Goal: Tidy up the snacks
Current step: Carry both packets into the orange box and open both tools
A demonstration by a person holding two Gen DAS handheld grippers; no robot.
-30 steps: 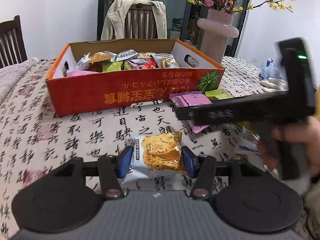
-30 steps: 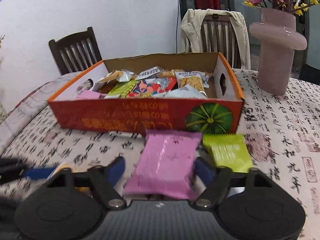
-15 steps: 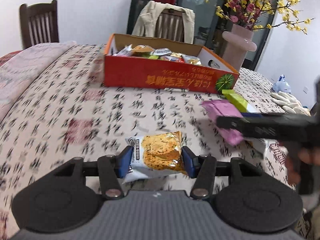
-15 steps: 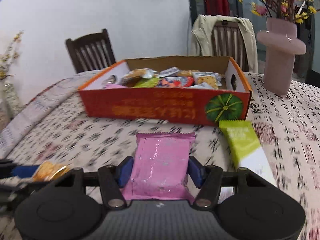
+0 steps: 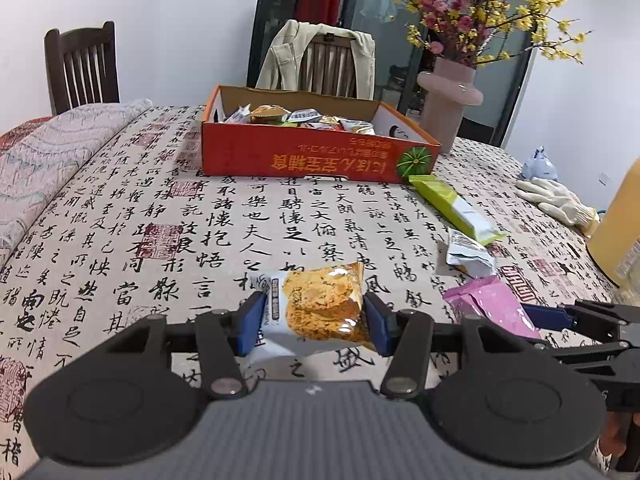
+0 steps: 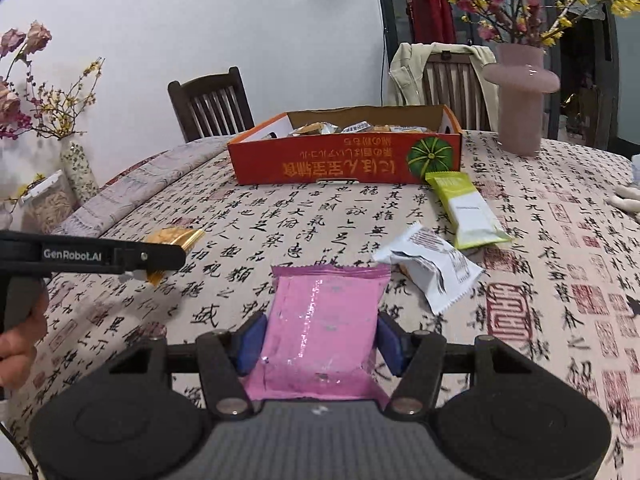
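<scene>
My left gripper (image 5: 314, 322) is shut on a white and yellow cracker packet (image 5: 320, 312), held just above the calligraphy tablecloth. My right gripper (image 6: 322, 340) is shut on a pink packet (image 6: 324, 316), its blue pads pressing both sides. The orange snack box (image 5: 304, 160) stands far ahead on the table, with several packets inside. A green packet (image 6: 464, 208) and a white packet (image 6: 428, 264) lie loose between the box (image 6: 340, 164) and my right gripper. In the left wrist view the pink packet (image 5: 488, 304) shows at the right.
A pink vase (image 6: 520, 96) with flowers stands right of the box. White gloves (image 5: 556, 200) and a yellow bottle (image 5: 620, 224) sit at the far right. A folded blanket (image 5: 48, 152) covers the table's left side. Chairs stand behind the table.
Both grippers have drawn back from the box, which now looks farther off. The right jaws closed onto the pink packet. The left keeps its cracker packet.
</scene>
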